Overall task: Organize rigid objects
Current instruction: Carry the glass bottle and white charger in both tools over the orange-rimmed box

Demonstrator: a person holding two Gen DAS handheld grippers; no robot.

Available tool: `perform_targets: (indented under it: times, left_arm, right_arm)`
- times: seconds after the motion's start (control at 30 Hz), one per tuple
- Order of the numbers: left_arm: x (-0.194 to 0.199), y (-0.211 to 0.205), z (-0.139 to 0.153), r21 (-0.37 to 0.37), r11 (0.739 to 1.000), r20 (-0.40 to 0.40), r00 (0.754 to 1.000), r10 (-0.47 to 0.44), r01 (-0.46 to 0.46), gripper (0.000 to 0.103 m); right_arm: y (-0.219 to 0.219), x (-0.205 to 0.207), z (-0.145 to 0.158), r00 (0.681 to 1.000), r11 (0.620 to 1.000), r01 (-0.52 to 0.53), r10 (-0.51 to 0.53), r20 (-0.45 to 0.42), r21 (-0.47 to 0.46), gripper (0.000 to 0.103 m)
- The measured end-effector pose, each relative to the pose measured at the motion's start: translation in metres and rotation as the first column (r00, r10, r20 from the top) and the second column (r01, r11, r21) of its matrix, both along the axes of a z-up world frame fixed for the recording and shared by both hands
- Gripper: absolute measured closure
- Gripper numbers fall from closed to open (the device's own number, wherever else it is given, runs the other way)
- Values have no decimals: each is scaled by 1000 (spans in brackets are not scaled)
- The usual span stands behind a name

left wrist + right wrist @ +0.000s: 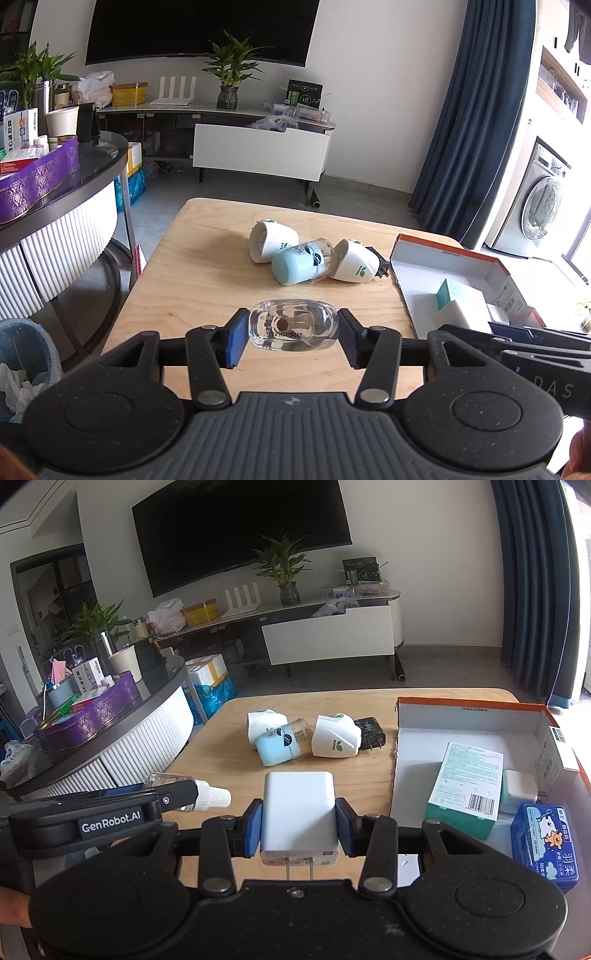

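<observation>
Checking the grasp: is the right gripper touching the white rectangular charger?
Touching. Right wrist view shows the right gripper with both blue pads pressed against the white rectangular charger.

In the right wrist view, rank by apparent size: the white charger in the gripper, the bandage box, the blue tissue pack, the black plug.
1. Bandage box and white charger: similar, and the charger is nearer, so unranked.
2. Blue tissue pack.
3. Black plug.
</observation>
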State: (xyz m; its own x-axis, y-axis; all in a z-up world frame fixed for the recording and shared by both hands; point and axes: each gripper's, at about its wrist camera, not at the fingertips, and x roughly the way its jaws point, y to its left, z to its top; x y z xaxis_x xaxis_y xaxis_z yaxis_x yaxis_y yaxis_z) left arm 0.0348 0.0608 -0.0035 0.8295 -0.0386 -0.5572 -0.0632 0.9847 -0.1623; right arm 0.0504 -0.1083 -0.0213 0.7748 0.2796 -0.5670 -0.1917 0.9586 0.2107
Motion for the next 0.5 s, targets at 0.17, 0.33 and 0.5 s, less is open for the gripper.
perform_targets:
  times: [0.17, 0.33, 0.5]
  left_arm:
    - [-5, -8, 2, 11, 1000, 10, 1000, -15, 14, 52]
    - [-12, -16, 6, 17, 1000, 21, 999, -26, 25, 52]
    - [-18, -24, 11, 29, 999, 39, 999, -34, 32, 52]
  right_arm:
    - [-8, -11, 4, 1000, 1000, 14, -14, 25, 5, 53]
    - [-14, -21, 7, 998, 1000, 29, -29, 49, 3, 53]
    - [-21, -31, 12, 997, 999, 41, -42, 69, 11, 53]
